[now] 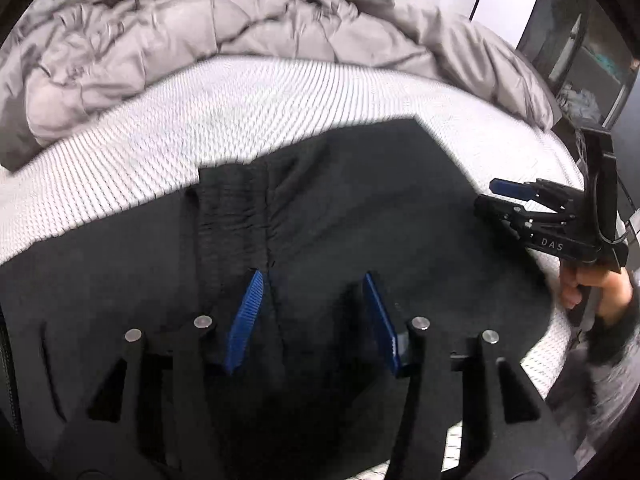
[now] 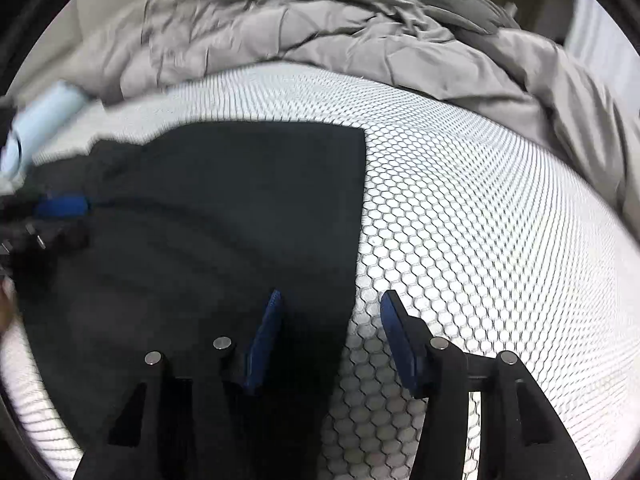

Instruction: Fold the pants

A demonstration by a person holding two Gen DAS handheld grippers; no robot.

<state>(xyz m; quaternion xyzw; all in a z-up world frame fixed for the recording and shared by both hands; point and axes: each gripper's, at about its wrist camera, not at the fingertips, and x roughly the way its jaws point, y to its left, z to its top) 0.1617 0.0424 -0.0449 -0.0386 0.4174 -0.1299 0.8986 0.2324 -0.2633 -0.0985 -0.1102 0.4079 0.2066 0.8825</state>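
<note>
Black pants (image 1: 360,208) lie flat on the white honeycomb-patterned mattress (image 1: 200,128), with the gathered waistband (image 1: 232,208) toward the left. My left gripper (image 1: 313,276) hovers over the cloth just right of the waistband, its blue pads (image 1: 246,320) apart with nothing pinched. At the pants' right edge a hand (image 1: 580,288) holds my right gripper (image 1: 490,196). In the right wrist view the pants (image 2: 200,220) show a straight right edge. My right gripper (image 2: 331,295) stands open astride that edge, one pad over cloth, the other over mattress (image 2: 480,220). The left gripper (image 2: 60,216) is a blur at the far left.
A bunched grey comforter (image 1: 160,40) (image 2: 360,40) fills the back of the bed. A blurred light blue thing (image 2: 44,120) lies at the pants' far left. A dark glass-fronted cabinet (image 1: 580,60) stands beyond the mattress's right edge.
</note>
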